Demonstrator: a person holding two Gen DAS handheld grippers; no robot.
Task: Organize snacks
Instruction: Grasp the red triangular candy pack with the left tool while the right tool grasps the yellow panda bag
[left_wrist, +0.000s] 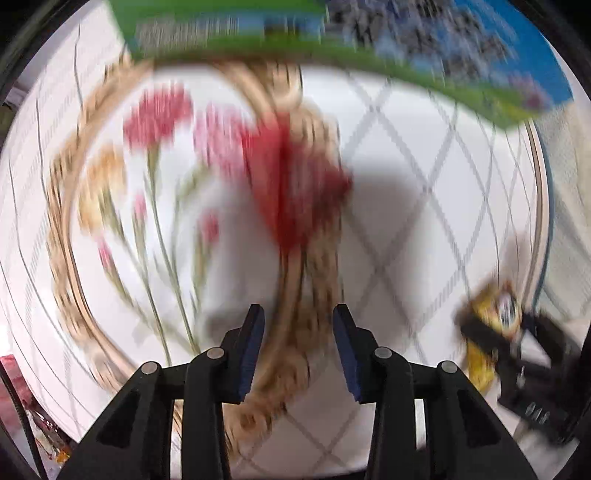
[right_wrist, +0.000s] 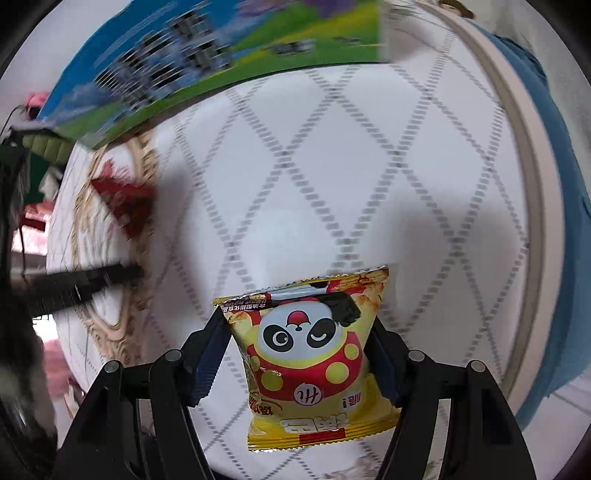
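White diamond-lined table (right_wrist: 332, 155) | wicker tray (left_wrist: 62, 229) | green-blue box (right_wrist: 207, 62) | my right fingers (right_wrist: 299, 354) clamp panda snack bag (right_wrist: 314, 354) | my left fingers (left_wrist: 298, 350) nearly closed, holding nothing

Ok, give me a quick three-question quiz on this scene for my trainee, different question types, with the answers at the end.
1. What is the right tool gripping? A) yellow snack bag B) glass jar C) metal spoon
2. True or false: the white cloth under it is plain, with no pattern.
3. Fill in: the animal face printed on that bag is a ____.

Key: 1 A. 2 False, it has a grey diamond lattice. 3 panda.
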